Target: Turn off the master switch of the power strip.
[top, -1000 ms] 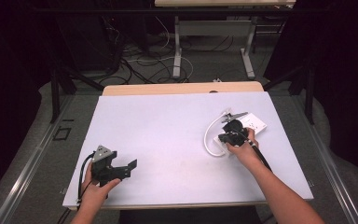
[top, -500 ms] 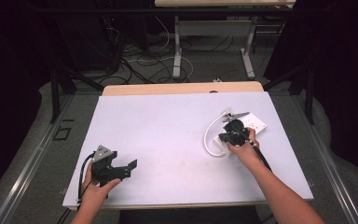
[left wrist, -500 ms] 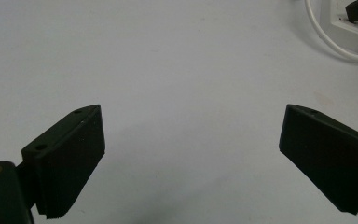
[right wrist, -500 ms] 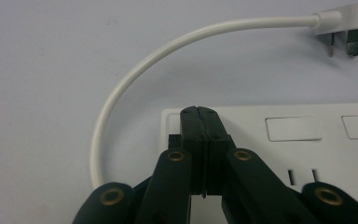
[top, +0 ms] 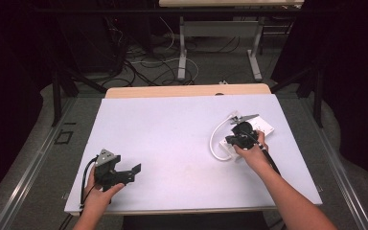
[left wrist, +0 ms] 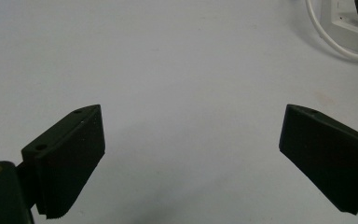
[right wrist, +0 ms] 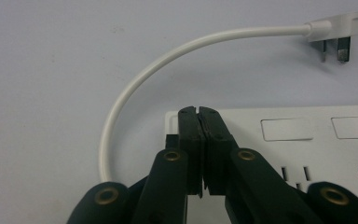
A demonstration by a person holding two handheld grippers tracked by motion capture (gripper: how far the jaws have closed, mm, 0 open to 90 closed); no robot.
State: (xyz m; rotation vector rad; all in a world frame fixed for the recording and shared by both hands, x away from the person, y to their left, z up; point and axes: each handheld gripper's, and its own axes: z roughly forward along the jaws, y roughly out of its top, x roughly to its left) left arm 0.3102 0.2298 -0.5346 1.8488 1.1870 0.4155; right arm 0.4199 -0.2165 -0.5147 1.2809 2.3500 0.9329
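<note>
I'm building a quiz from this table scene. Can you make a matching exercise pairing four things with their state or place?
Things:
1. left claw
2. right claw
3. white cable
4. plug

States:
A. curves in an arc over the table
B. jaws pressed together over the white power strip
C. jaws spread wide, nothing between them
D. lies on the table, prongs bare

Pairs: 1-C, 2-B, 3-A, 4-D

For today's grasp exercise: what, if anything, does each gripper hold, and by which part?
Nothing is held. The left gripper is open over bare table; the right gripper is shut empty over the power strip.
</note>
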